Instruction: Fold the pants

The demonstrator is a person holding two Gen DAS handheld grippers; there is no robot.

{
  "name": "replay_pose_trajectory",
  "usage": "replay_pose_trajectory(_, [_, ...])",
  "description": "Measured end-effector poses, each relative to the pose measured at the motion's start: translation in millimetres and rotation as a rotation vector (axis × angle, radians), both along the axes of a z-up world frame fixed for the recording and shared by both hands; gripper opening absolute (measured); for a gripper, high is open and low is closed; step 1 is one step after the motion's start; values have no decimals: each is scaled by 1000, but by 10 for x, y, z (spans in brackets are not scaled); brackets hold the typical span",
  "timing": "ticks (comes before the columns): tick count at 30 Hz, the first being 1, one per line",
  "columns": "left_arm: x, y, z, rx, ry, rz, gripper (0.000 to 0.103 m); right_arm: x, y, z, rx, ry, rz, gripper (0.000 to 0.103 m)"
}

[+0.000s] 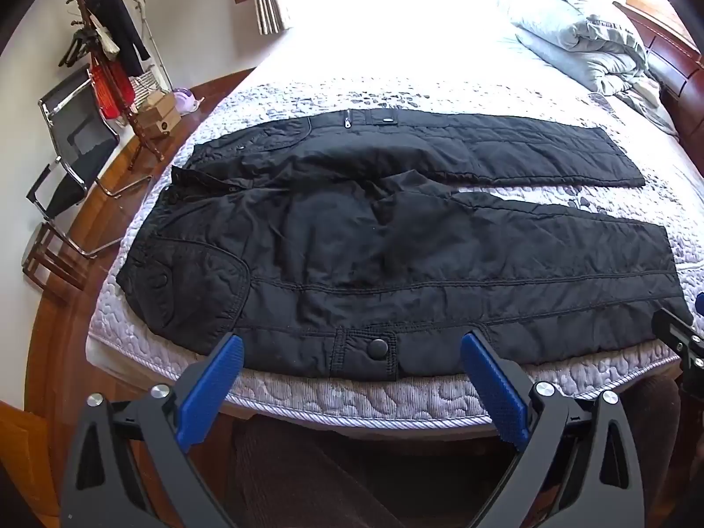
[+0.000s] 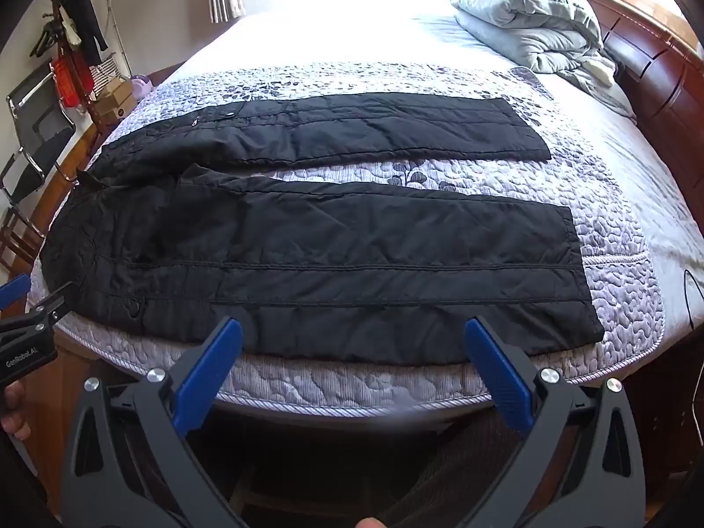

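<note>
Black quilted pants (image 1: 396, 237) lie flat on the bed, waist at the left, both legs spread apart and running right. They also show in the right wrist view (image 2: 334, 246). My left gripper (image 1: 352, 347) is open and empty, hovering at the near bed edge over the near leg's snap pocket (image 1: 377, 349). My right gripper (image 2: 352, 334) is open and empty, above the near leg's lower part, near its hem (image 2: 581, 273). Neither gripper touches the pants.
The bed (image 1: 352, 400) has a patterned quilted cover. A folded grey duvet (image 2: 523, 22) lies at the far right by the wooden headboard (image 2: 660, 83). A chair (image 1: 70, 154), a coat rack (image 1: 110, 57) and boxes (image 1: 158, 114) stand on the wooden floor at the left.
</note>
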State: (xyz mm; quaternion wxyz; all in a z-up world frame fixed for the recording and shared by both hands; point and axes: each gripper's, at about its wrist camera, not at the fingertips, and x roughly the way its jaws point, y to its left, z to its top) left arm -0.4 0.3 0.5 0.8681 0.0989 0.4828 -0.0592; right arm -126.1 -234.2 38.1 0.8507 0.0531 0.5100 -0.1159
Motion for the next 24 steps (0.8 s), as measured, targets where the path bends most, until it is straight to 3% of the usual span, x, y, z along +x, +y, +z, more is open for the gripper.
replay_pose_trajectory(24, [59,-43,79,0,-10,-11,100,60,-99,-74,16,12,-21,101])
